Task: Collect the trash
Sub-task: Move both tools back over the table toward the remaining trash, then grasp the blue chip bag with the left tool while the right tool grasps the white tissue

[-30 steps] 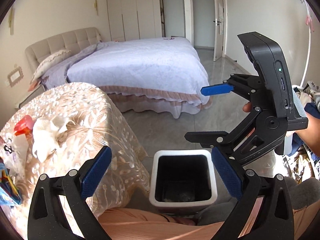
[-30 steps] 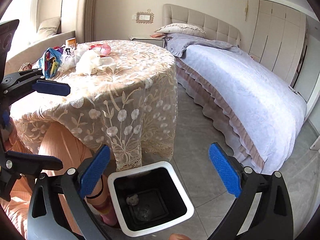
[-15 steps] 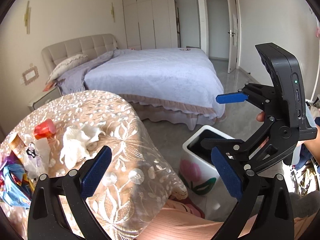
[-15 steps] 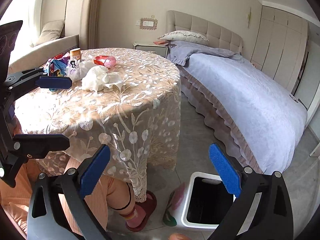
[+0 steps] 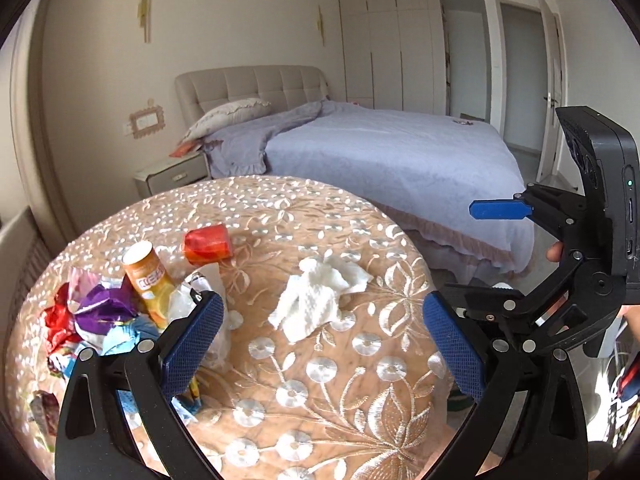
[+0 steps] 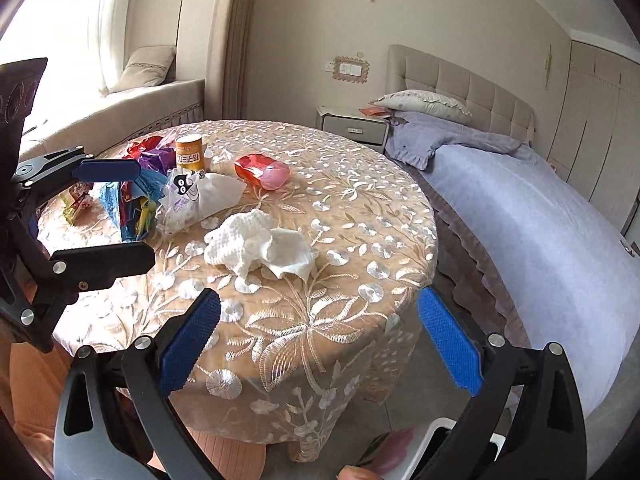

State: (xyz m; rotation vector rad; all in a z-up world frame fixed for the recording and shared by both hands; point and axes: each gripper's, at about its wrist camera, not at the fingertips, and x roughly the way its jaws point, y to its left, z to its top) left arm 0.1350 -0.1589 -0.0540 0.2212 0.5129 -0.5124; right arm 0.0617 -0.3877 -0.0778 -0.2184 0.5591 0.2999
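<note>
We hold both grippers wide apart and empty above the near side of the round tabletop, and the thing the coming move turns on is the crumpled white tissue.

In the left wrist view the left gripper looks straight along its fingers at the tissue: the wad lies just ahead of the gap between the blue pads, a little toward the middle of the tabletop from the near edge. Its longer run goes slantwise, from the near edge up toward the bed-side edge, so we judge the open jaws would straddle it across its shorter width with little turning.

In the right wrist view the right gripper hangs off the near edge, over the draped cloth, and the same tissue sits farther ahead and slightly toward the window side of its line. So we judge the left gripper the nearer and better lined up.

The rest of the trash is bunched at the window-side edge: an orange bottle, a red packet, a white bag with a cartoon face and coloured wrappers. A white bin shows on the floor below the right gripper, beside the tabletop's skirt, mostly hidden by the finger.
</note>
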